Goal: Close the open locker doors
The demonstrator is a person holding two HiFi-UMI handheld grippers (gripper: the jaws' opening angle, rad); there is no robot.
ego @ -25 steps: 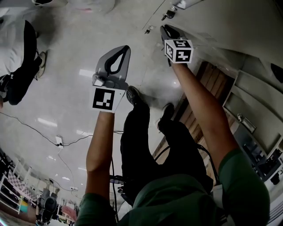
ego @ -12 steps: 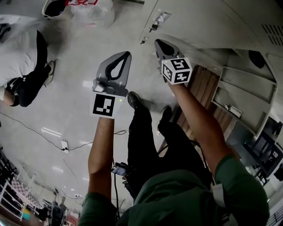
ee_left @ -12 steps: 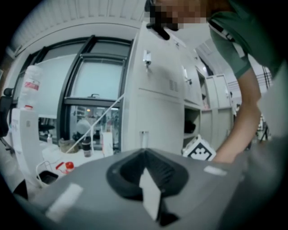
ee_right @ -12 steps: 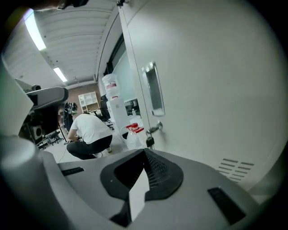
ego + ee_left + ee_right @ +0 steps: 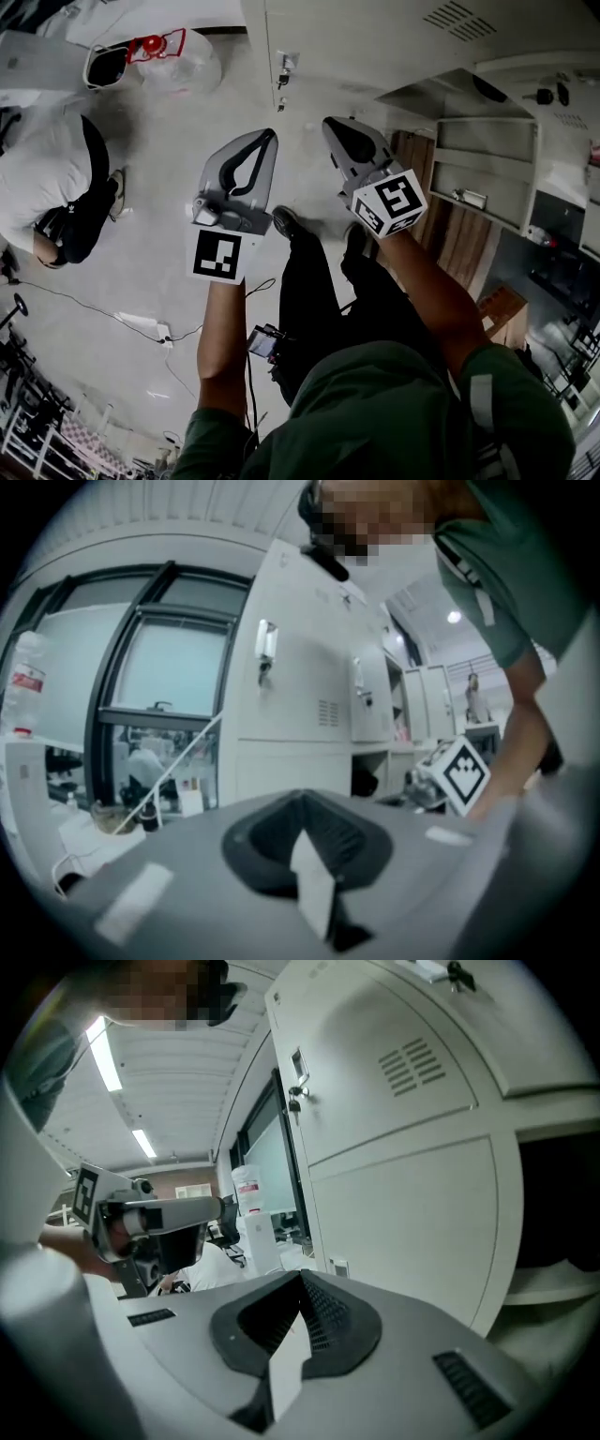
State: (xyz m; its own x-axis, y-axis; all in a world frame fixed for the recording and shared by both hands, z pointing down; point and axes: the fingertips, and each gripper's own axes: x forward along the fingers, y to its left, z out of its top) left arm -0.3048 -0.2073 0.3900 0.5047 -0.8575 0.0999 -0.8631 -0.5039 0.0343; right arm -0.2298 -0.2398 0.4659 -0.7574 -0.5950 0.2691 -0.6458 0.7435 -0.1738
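Before the locker bank (image 5: 375,42), the person holds both grippers up side by side, neither touching a door. On the left gripper (image 5: 266,136) the jaws are pressed together on nothing. The jaws of the right gripper (image 5: 331,123) have just been closing and now meet, also empty. A closed door with a lock (image 5: 284,67) lies beyond the left gripper. Toward the bank's right end an open locker door (image 5: 487,150) swings out, and a dark open compartment (image 5: 562,1204) sits beside the vented closed door (image 5: 403,1091). At the left edge of the floor (image 5: 169,272) a person in white (image 5: 56,187) crouches.
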